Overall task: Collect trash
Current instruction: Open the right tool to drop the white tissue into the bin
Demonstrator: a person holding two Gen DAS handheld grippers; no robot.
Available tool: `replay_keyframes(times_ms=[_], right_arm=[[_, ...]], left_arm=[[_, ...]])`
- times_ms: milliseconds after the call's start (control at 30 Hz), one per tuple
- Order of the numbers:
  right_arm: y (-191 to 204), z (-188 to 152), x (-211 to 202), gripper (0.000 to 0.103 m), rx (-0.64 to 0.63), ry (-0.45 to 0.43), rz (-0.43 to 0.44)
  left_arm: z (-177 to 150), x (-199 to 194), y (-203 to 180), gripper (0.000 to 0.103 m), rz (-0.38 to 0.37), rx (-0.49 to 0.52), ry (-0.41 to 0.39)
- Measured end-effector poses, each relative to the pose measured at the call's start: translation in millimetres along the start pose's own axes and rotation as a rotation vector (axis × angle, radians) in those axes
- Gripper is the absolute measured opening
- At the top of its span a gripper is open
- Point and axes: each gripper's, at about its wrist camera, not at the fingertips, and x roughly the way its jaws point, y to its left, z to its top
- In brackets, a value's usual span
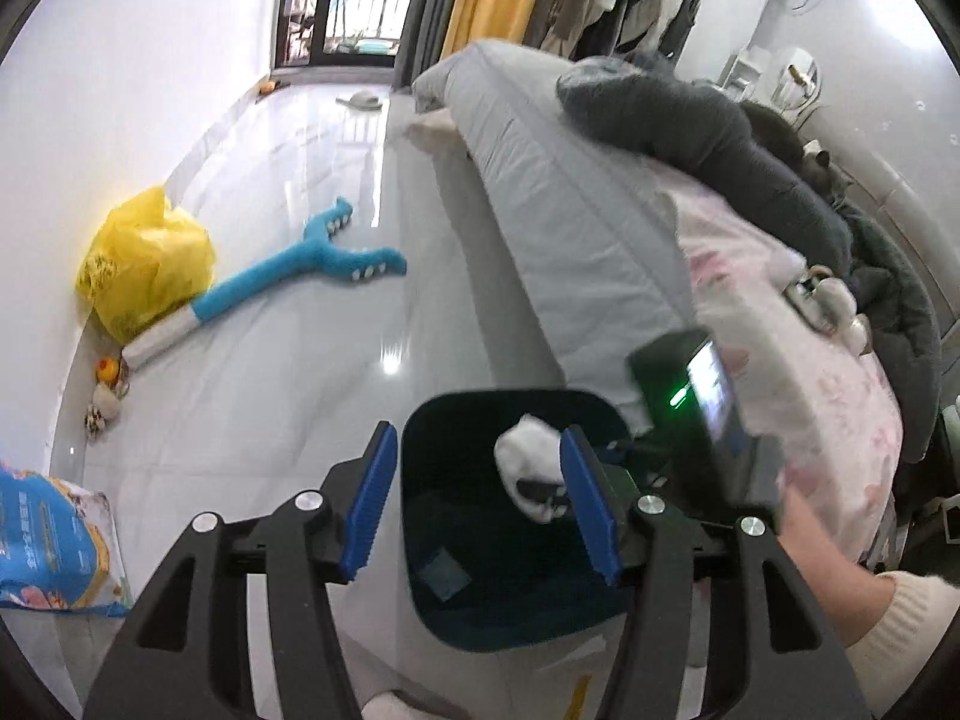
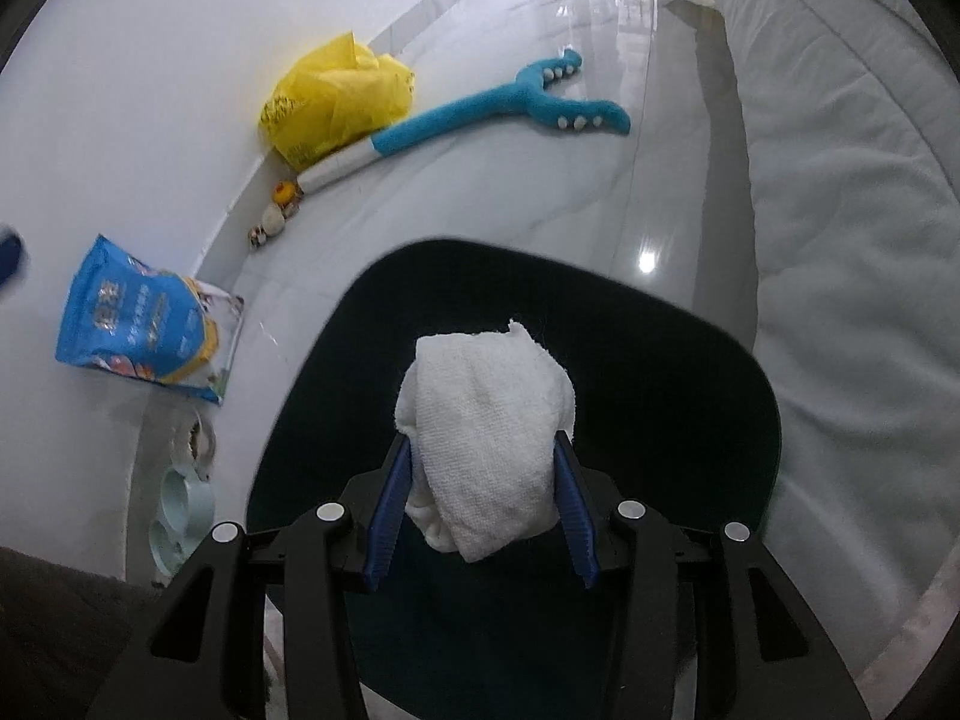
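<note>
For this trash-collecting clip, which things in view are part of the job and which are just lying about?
Part of the job:
- wad of white tissue, clamped in the right gripper
- dark bin, open right under it
- left gripper, open and empty over the bin

Just lying about:
- yellow bag
- blue plush toy
- blue pet food bag
- grey mattress
</note>
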Motion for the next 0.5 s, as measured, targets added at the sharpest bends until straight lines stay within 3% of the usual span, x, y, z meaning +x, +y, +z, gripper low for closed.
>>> replay_keyframes(times_ms=[267, 500], right_arm=[[-1, -12, -10, 0.062, -0.014, 0.013, -0.035], [5, -17, -43, 0.063, -0.057, -0.035, -0.006]], left_arm=[[21, -23, -27, 0.063, -0.013, 0.043, -0.111], [40, -30, -45, 0.065, -0.019, 0.034, -0.162]])
